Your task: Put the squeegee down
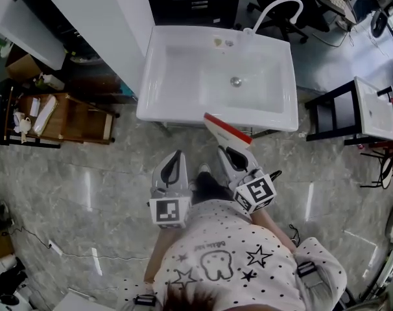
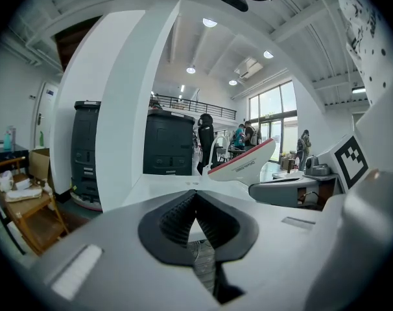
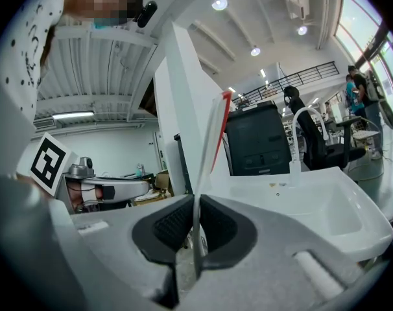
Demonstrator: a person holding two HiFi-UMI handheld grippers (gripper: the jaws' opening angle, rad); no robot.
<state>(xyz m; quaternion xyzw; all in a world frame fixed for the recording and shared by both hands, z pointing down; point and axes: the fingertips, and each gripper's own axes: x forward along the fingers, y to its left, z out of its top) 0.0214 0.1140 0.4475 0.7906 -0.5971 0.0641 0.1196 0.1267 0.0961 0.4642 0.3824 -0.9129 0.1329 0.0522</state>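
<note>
The squeegee [image 1: 226, 131] is white with a red rubber edge. My right gripper [image 1: 233, 155] is shut on its handle and holds it just in front of the white sink's [image 1: 156, 76] near rim. In the right gripper view the squeegee [image 3: 211, 141] stands edge-on between the pads of the right gripper [image 3: 195, 203], with the sink [image 3: 313, 203] ahead to the right. My left gripper [image 1: 175, 166] hangs beside it over the floor, shut on nothing. The left gripper view shows its pads [image 2: 178, 218] meeting at the tips and the squeegee [image 2: 245, 164] off to the right.
A curved white faucet [image 1: 275, 6] rises at the sink's back. A white pillar [image 1: 102, 28] stands left of the sink, with a wooden rack [image 1: 60, 118] of clutter beyond. A black side table [image 1: 352, 112] stands to the right. Marbled floor lies underfoot.
</note>
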